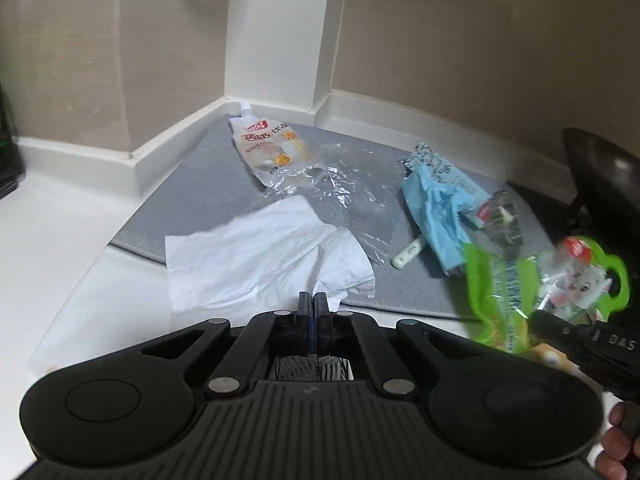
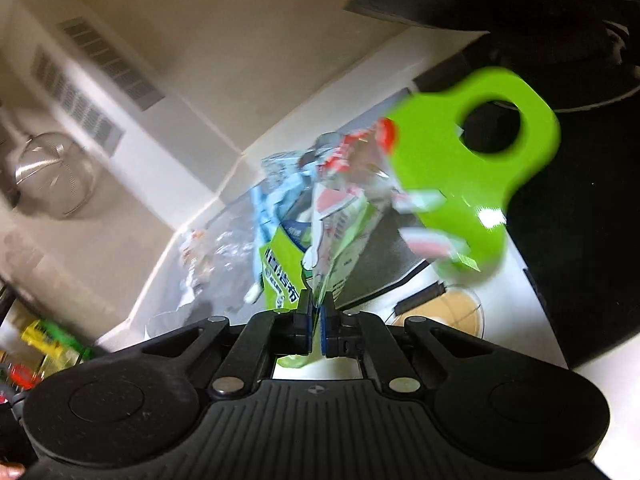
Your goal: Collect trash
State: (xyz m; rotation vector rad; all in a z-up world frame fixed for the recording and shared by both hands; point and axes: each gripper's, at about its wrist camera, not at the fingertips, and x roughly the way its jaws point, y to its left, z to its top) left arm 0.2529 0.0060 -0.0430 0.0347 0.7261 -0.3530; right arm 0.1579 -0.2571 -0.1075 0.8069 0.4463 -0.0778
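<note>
My right gripper [image 2: 317, 300] is shut on a green plastic bag [image 2: 452, 184] with a round handle hole and holds it tilted above the counter; the bag also shows in the left wrist view [image 1: 504, 280]. My left gripper [image 1: 312, 300] is shut and empty, just above the near edge of a white paper napkin [image 1: 260, 252]. On the grey mat [image 1: 200, 172] lie a beige drink pouch [image 1: 272, 148], clear crumpled film [image 1: 348, 184], a blue wrapper [image 1: 436, 208] and a small white tube [image 1: 408, 254].
The white counter [image 1: 60, 248] ends at a corner of beige walls with a white baseboard [image 1: 160, 148]. A black pan [image 1: 600, 168] stands at the right. A glass dish of tan liquid [image 2: 452, 312] sits by the mat. Bottles [image 2: 44, 344] stand at the far left.
</note>
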